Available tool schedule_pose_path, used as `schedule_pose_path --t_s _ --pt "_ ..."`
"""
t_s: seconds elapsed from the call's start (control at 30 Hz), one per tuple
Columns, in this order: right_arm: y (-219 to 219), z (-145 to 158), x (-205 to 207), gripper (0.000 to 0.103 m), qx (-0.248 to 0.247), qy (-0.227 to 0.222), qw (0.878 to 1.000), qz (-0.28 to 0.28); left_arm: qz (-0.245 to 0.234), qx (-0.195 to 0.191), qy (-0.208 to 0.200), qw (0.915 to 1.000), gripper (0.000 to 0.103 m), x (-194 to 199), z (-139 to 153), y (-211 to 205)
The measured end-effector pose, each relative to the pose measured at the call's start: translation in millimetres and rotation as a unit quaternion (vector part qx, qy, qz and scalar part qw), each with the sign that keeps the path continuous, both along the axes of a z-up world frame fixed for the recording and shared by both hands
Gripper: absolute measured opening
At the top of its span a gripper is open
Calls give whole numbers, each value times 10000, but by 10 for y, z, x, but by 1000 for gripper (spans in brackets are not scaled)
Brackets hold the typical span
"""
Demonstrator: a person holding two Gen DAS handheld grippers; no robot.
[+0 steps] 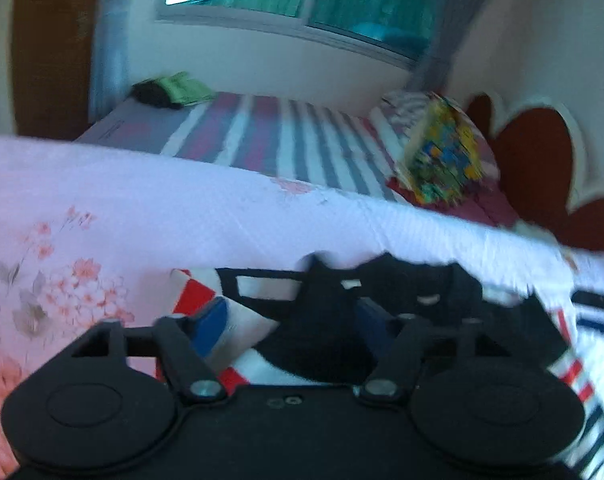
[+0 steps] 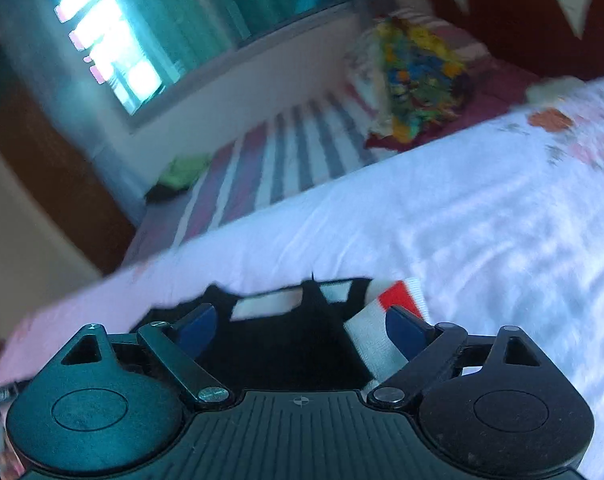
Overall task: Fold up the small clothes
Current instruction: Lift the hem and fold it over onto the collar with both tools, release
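Both hands at the garment's near hem, cloth between the fingers

We have the left gripper (image 1: 291,320) and right gripper (image 2: 302,324) spread wide around the small striped garment (image 1: 261,340), not visibly pinching it. It lies just ahead of both, seemingly stretched side to side along the bed's near edge, on the floral bedspread (image 1: 161,208); neither hand looks nearer. Beyond lie the striped sheet (image 1: 269,132) and colourful pillow (image 1: 442,152).
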State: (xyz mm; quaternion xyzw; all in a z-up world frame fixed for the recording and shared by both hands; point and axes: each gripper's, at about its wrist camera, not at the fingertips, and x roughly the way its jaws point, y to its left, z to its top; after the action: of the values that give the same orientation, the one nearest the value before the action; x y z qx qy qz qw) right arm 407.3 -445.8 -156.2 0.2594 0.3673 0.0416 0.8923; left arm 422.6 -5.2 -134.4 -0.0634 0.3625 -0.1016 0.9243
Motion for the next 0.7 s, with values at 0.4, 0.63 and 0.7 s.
schedule_pose_path --t_s 0.4,0.63,0.7 --pt "472 -315 146 15 -1229 269 9890 781 -119 452 349 9983 4 171 -258 -112" --pt "283 -471 225 4 -1660 253 9857 134 443 861 -203 9951 5 23 -358 -49" --pt "381 -421 193 4 -1949 179 9803 254 509 774 -323 9952 5 -47 -327 -63"
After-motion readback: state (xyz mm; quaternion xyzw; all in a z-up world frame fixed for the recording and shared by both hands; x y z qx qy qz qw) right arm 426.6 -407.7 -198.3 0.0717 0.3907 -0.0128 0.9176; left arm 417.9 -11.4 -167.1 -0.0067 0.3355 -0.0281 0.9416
